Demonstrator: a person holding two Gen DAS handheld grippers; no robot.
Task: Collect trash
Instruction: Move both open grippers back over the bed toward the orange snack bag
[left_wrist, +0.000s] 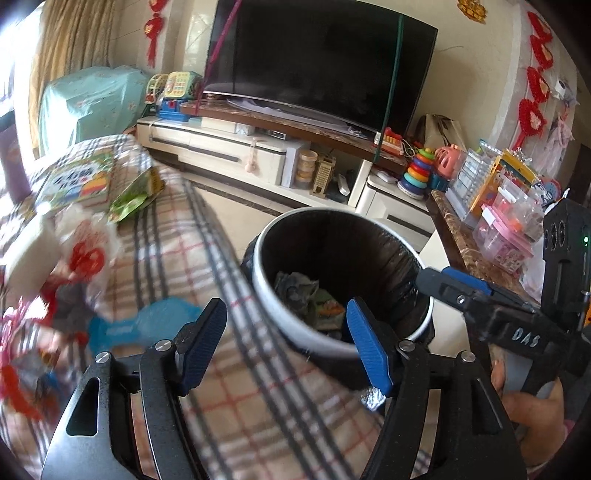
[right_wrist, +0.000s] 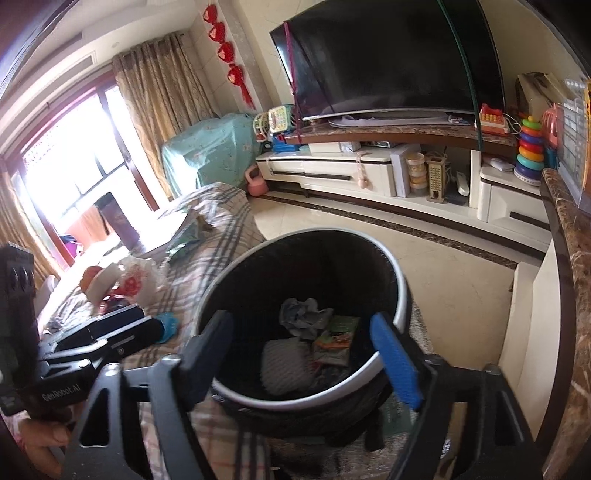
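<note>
We are holding 2 grippers, the left gripper (left_wrist: 286, 332) and right gripper (right_wrist: 306, 350), both spread wide and empty, over the trash bin (right_wrist: 400, 291) at lower center, wrappers (right_wrist: 334, 338) lying inside; the plaid-covered sofa (left_wrist: 177, 236) is crowding its left rim, snack packets (left_wrist: 136, 195) at upper left.

A round black-lined trash bin (right_wrist: 400, 280) with a white rim stands upright on the floor, holding crumpled grey paper (right_wrist: 303, 317), a white wad (right_wrist: 286, 365) and colourful wrappers (right_wrist: 336, 338).
</note>
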